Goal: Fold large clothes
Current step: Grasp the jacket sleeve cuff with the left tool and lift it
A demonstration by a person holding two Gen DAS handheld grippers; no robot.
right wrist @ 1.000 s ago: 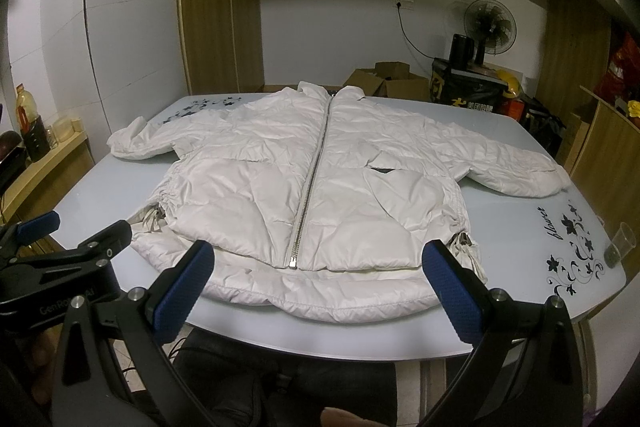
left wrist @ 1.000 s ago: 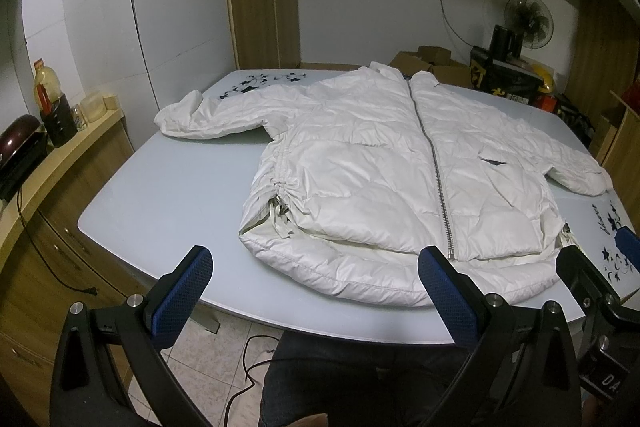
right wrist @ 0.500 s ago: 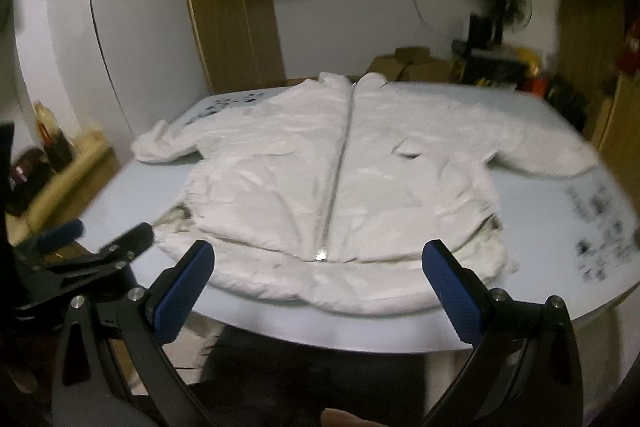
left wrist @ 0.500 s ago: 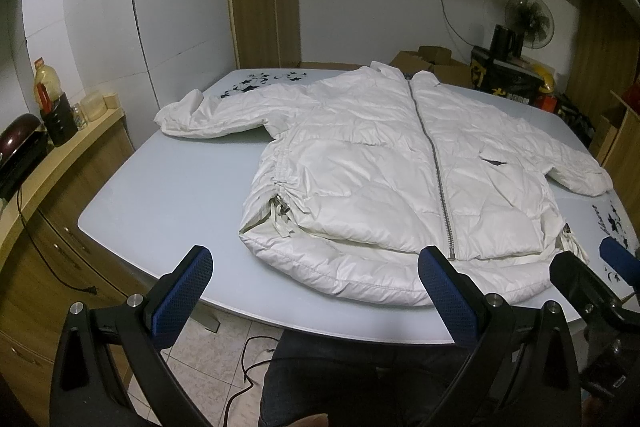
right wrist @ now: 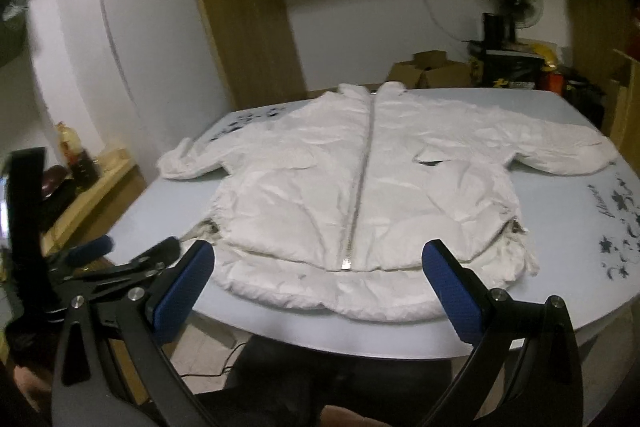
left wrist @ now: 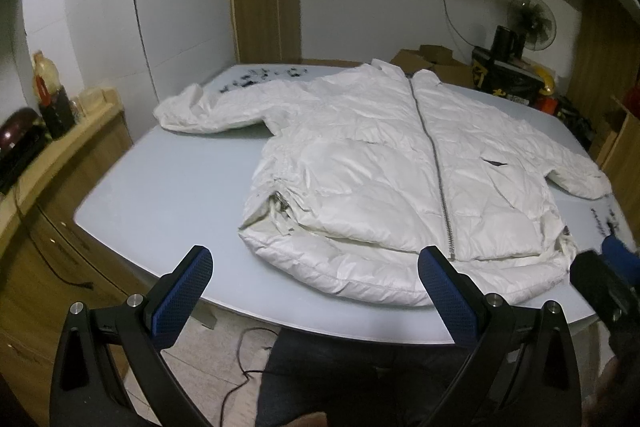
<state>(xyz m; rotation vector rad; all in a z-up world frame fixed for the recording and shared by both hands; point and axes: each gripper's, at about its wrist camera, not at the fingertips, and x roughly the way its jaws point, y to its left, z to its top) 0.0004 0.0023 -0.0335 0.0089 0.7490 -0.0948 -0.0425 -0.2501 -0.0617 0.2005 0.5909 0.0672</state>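
Jacket (left wrist: 400, 163), white and padded, lies flat and zipped on the table (left wrist: 160, 195), sleeves spread left and right, hem at the near edge. Since a second ago the right gripper (right wrist: 318, 279) has swung left and advanced toward the hem; the left gripper (left wrist: 314, 279) barely moved. Both have fingers spread wide, holding nothing. Folding has not begun. Cardboard boxes (right wrist: 432, 71) beyond the far edge: contents not visible.
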